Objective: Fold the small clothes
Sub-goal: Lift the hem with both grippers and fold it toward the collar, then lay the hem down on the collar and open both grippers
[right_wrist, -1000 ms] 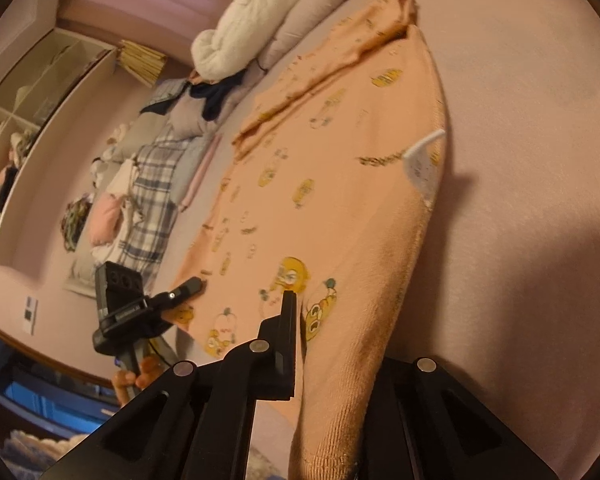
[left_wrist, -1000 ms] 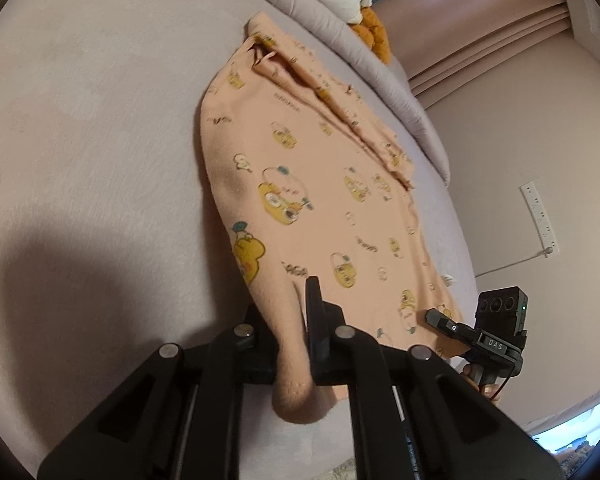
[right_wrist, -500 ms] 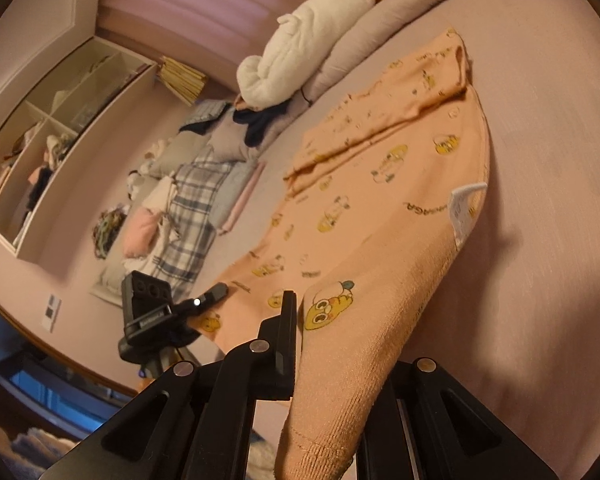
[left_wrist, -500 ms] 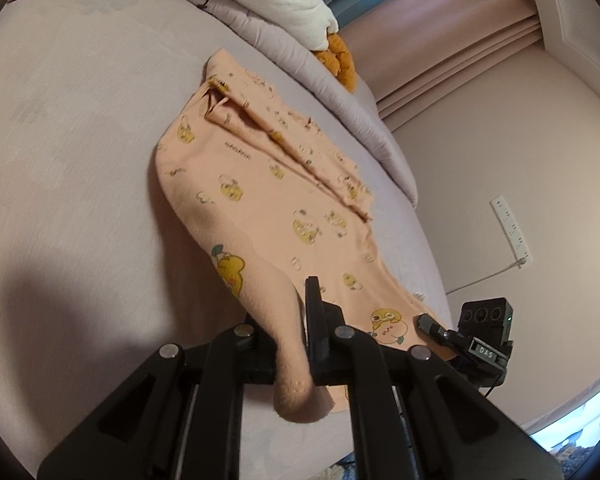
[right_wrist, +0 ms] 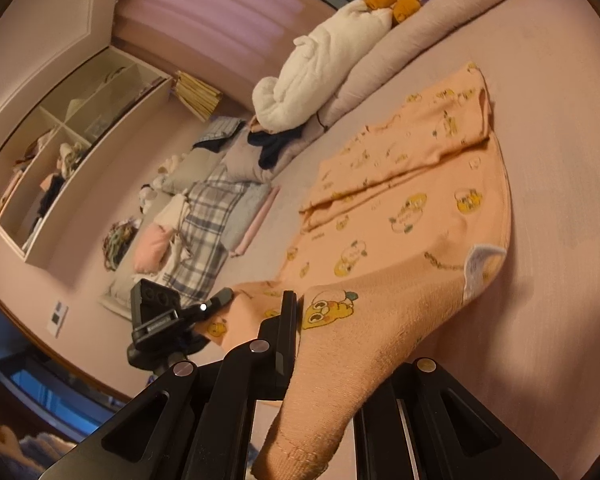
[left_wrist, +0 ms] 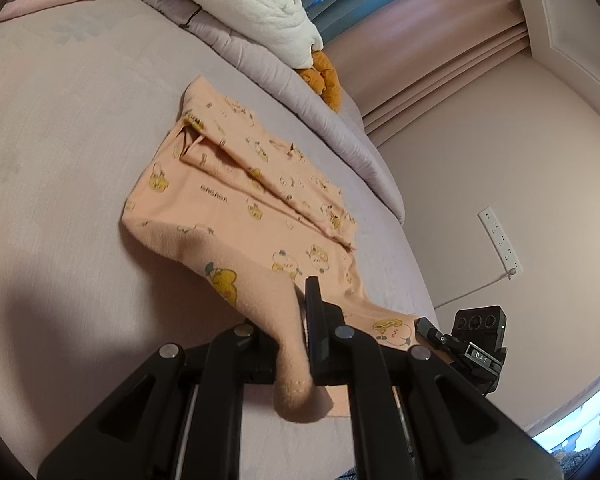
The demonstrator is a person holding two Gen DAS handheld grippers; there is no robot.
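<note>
Peach printed baby garment [left_wrist: 236, 208] lies on the bed [left_wrist: 60, 120], far half flat, near edge lifted. We hold that edge at two corners: left tongs [left_wrist: 296, 320] closed on one cuffed end, right tongs [right_wrist: 332, 332] closed on the other, cloth bunched between each pair of jaws.

To fold well, we judge: carry both corners away from us at equal height, keep the edge taut between the tongs, lay it square on the garment's far hem, release together.

Containers: wall shelf [right_wrist: 60, 152], far from the garment beyond the plaid bedding [right_wrist: 204, 232], holds clothes and oddments; details too small.
</note>
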